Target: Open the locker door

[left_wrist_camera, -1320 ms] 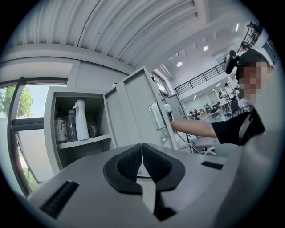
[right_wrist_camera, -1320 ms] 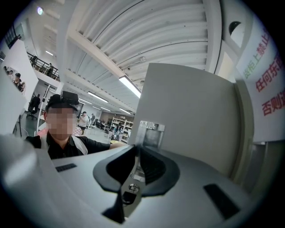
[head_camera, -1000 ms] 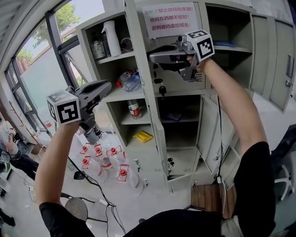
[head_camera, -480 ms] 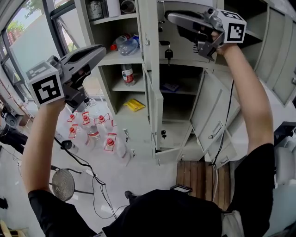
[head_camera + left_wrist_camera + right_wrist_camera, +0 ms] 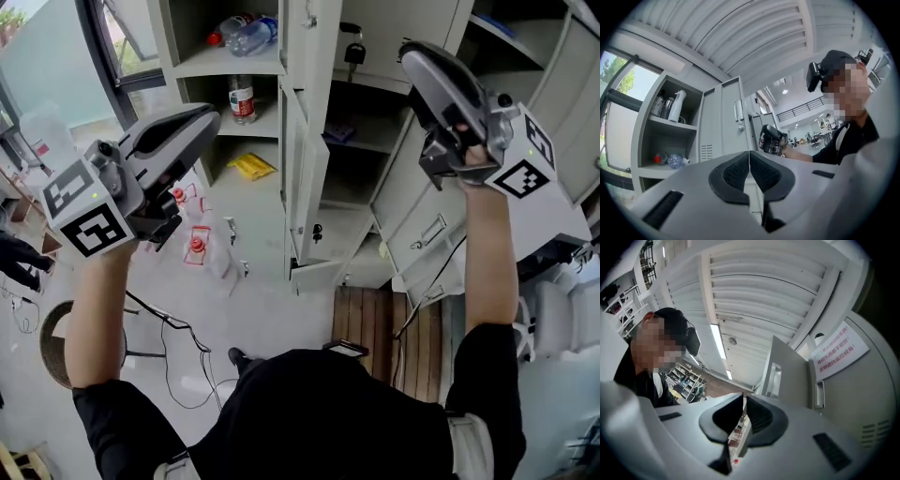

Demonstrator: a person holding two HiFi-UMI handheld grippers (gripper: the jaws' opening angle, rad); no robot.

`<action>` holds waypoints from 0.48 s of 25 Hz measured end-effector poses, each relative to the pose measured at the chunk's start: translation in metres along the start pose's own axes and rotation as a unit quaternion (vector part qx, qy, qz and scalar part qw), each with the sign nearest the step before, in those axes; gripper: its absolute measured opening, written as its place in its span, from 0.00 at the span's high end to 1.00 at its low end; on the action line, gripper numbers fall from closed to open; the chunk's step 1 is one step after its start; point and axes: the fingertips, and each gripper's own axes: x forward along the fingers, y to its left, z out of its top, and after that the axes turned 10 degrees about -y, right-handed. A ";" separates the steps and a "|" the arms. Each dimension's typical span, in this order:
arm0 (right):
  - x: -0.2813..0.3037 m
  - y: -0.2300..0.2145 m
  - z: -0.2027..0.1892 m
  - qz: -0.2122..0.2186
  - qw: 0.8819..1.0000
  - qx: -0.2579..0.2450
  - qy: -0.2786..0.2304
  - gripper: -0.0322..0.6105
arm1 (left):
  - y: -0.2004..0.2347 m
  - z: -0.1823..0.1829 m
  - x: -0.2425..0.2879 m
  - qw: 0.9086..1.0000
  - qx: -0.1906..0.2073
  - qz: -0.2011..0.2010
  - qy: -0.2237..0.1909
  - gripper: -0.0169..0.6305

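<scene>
1. While held off the locker door (image 5: 302, 141), the left gripper (image 5: 201, 120) has its jaws pressed together, empty.
2. Right gripper (image 5: 413, 52): narrow gap, empty.
3. Door stands swung outward between both grippers.

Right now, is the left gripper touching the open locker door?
Apart. In the head view the left gripper is held well left of the locker door, with shelf and floor showing between them. Its jaws are shut on nothing.

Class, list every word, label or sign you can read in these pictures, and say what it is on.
Notice on the locker door: red Chinese print, too blurred to read.
Bottle label: too small to read.
Nothing else carries text.
</scene>
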 end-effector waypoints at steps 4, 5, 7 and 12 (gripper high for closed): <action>-0.015 0.041 -0.050 -0.022 0.999 -0.013 0.039 0.90 | -0.015 -0.037 -0.011 1.000 -0.005 0.021 -0.001 0.95; -0.018 0.052 -0.064 -0.026 0.999 -0.010 0.046 0.90 | -0.020 -0.046 -0.013 1.000 -0.011 0.024 -0.003 0.95; -0.025 0.071 -0.090 -0.033 0.998 0.003 0.055 0.90 | -0.031 -0.066 -0.019 0.999 -0.024 0.031 -0.004 0.95; -0.041 0.109 -0.149 -0.054 0.995 0.052 0.065 0.90 | -0.052 -0.117 -0.036 0.997 -0.040 0.059 0.002 0.95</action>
